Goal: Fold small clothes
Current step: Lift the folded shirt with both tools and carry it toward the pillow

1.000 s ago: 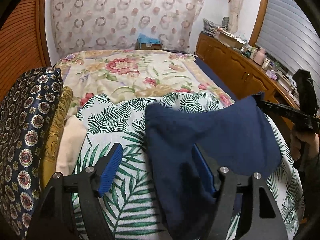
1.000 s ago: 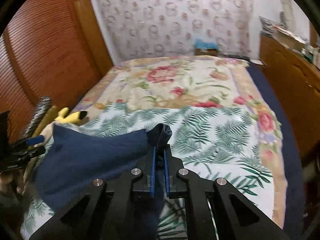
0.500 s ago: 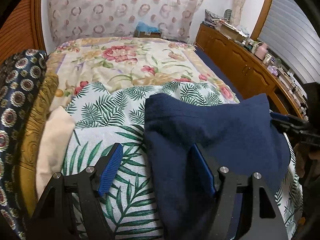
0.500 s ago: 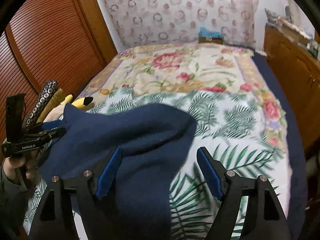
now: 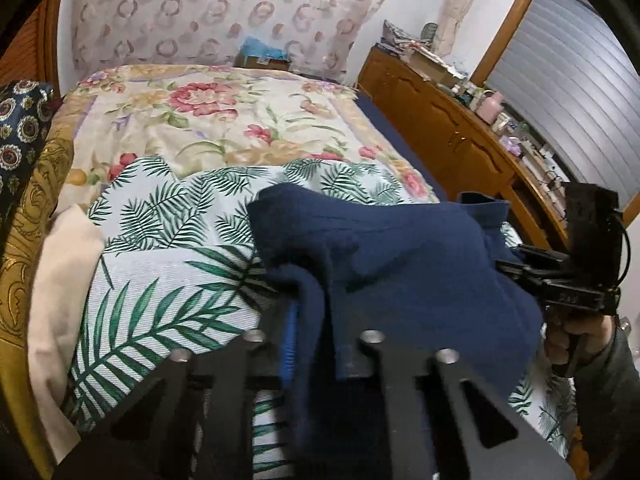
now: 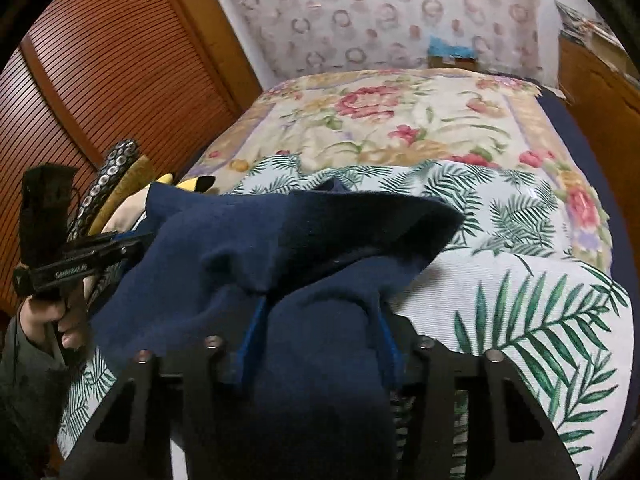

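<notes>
A small navy blue garment [image 5: 400,264] lies bunched on the palm-leaf cloth [image 5: 168,248] at the near end of the bed. It also shows in the right wrist view [image 6: 304,248]. My left gripper [image 5: 312,320] is shut on a fold at the garment's left side. My right gripper [image 6: 320,320] has its jaws partly apart, with thick cloth draped over and between them. Each gripper shows in the other's view, at the garment's far edge.
Patterned pillows [image 5: 24,136] and a cream cloth [image 5: 64,280] lie along the left side of the bed. A floral blanket [image 5: 216,120] covers the far half. A wooden cabinet [image 5: 452,128] with clutter runs along the right. A slatted wooden door [image 6: 100,80] stands left.
My left gripper has closed on the garment's left fold. My right gripper opened half a second ago and now has narrowed around the cloth. The garment has bunched up between both grippers.
</notes>
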Demonstrator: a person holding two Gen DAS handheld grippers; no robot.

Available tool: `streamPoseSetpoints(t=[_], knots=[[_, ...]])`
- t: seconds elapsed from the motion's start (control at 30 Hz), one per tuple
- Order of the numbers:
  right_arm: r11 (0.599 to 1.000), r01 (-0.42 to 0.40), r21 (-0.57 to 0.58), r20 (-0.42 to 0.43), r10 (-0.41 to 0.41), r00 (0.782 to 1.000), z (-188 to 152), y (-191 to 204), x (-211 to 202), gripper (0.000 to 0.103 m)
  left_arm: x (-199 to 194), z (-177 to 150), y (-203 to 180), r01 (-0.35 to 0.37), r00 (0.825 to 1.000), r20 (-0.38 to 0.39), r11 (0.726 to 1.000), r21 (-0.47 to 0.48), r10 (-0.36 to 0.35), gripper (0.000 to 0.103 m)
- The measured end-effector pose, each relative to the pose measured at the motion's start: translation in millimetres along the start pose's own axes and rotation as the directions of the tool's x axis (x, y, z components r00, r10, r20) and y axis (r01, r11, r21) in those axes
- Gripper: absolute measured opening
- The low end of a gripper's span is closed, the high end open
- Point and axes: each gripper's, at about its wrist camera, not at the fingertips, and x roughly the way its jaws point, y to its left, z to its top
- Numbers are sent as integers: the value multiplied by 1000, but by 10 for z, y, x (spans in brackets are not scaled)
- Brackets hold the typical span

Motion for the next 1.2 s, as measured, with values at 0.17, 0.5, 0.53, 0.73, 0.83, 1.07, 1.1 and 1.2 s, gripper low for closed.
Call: streamPoseSetpoints(t=[0.17, 0.5, 0.53, 0.73, 0.83, 1.07, 1.1, 1.2], knots=[[998, -46, -39, 30, 47, 998, -46, -50, -111, 21, -323, -30, -176, 19, 996, 84, 999, 29, -21, 8], [977, -35, -212, 228, 85, 970, 102, 418, -888, 20, -1445, -159, -359, 50, 946, 318, 998, 49, -63, 8], [972, -34, -234, 236, 91, 967, 136, 475, -951, 20, -1547, -157, -348, 44, 939, 339, 998, 47, -57, 8], [904, -42, -426, 241, 158, 957, 496, 1051, -1068, 20, -2227, -352, -157, -39, 892, 451, 999, 1, 34, 8], [852, -62, -520, 209, 197, 958, 727, 1410, -939, 20, -2479, -515, 24, -120, 863, 488, 992, -49, 129, 8], [706, -129, -696, 91, 266, 960, 1236, 2440, -275, 20, -2727, -928, 594, -219, 820, 488, 952, -215, 299, 8], [685, -137, -716, 72, 268, 961, 1290, 2581, -150, 20, -2707, -980, 703, -230, 822, 471, 943, -241, 321, 8], [630, -167, -759, -2, 253, 967, 1412, 2974, 323, 20, -2627, -1181, 991, -255, 829, 416, 914, -314, 374, 8]])
